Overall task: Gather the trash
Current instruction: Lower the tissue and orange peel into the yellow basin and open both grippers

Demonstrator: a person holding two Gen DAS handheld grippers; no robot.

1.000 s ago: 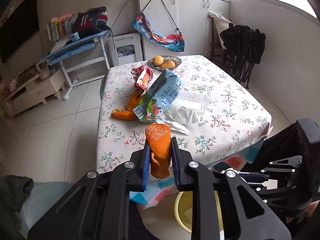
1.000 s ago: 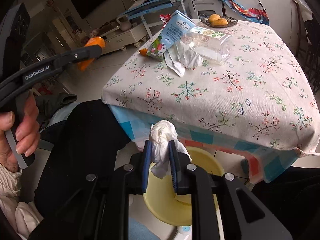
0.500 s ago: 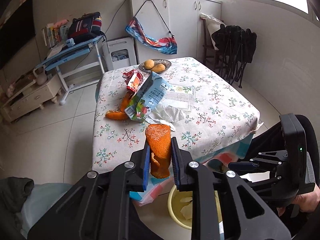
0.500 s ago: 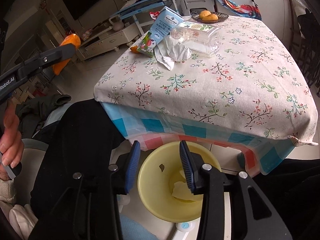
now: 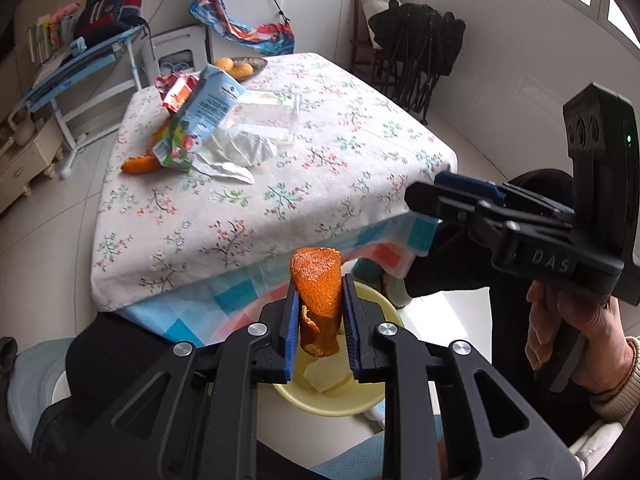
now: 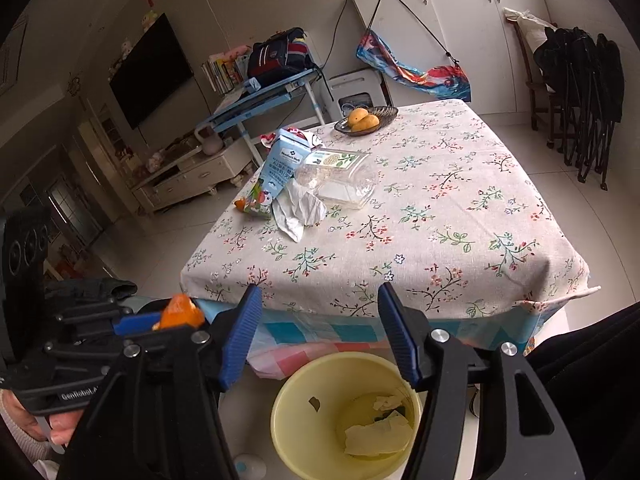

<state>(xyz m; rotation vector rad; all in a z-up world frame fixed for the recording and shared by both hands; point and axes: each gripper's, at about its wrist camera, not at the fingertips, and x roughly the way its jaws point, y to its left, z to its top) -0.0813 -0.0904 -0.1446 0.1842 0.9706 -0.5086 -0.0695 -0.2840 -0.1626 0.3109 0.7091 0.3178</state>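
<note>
My left gripper [image 5: 320,316] is shut on a curled piece of orange peel [image 5: 318,292], held just above the yellow bin [image 5: 332,402] on the floor by the table's near edge. The right gripper [image 6: 320,328] hangs above the same yellow bin [image 6: 296,420], its jaws opening with nothing between them; crumpled tissue [image 6: 376,434] lies inside the bin. On the floral tablecloth [image 6: 440,220] lie a blue carton [image 6: 276,172], a clear plastic box [image 6: 340,178], a white tissue [image 6: 300,212], a red wrapper [image 5: 178,90] and more orange peel [image 5: 138,164].
A dish with oranges [image 6: 366,120] stands at the table's far end. A blue desk [image 6: 260,100], a low cabinet [image 6: 188,176], white cupboards [image 6: 448,20] and dark folded chairs [image 6: 580,92] ring the table. A dark-clothed lap [image 5: 108,352] sits beside the bin.
The right gripper let go of the white tissue, which dropped into the bin, and its jaws spread. The left gripper carried the orange peel down and over the bin.
</note>
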